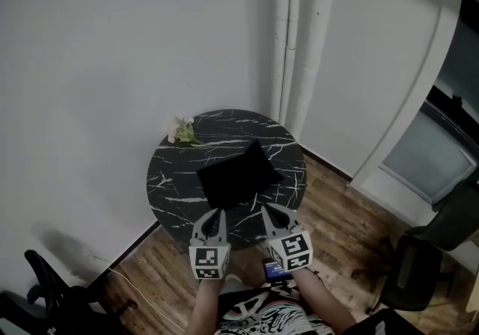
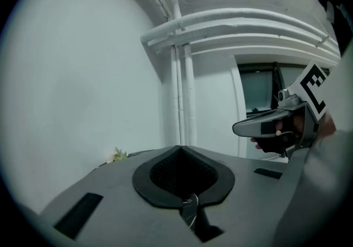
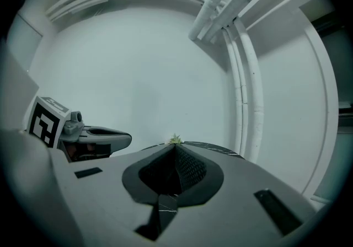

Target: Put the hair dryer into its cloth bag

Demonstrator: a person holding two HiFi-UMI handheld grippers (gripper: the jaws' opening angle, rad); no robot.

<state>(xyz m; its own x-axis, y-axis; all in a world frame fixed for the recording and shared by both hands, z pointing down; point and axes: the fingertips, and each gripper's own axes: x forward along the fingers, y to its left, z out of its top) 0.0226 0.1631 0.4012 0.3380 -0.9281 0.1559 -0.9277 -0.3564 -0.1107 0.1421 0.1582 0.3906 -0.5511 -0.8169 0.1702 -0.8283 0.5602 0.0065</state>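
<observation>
L gripper [image 1: 219, 212]: jaws pressing together tip to tip, nothing sitting betw. them; hanging by near rim of table [image 1: 168, 176], pointing toward cloth bag [image 1: 239, 174]
R gripper [image 1: 267, 209]: jaws likewise meeting, carrying nothing; hanging beside L gripper, the two staying apart; also pointing at cloth bag
cloth bag: black; lying approx. mid-table, one corner pointing to far side; neither gripper touching it
table: round, black marble w/ white veins; standing in room corner against white wall
flowers [image 1: 181, 131]: small pale bunch sitting at far-left rim of table; well apart from cloth bag
pipes [image 1: 299, 42]: white; running up wall corner behind table
floor [image 1: 337, 214]: wood boards showing under & to right of table
person: forearms showing at bottom of head view; each hand holding one gripper
</observation>
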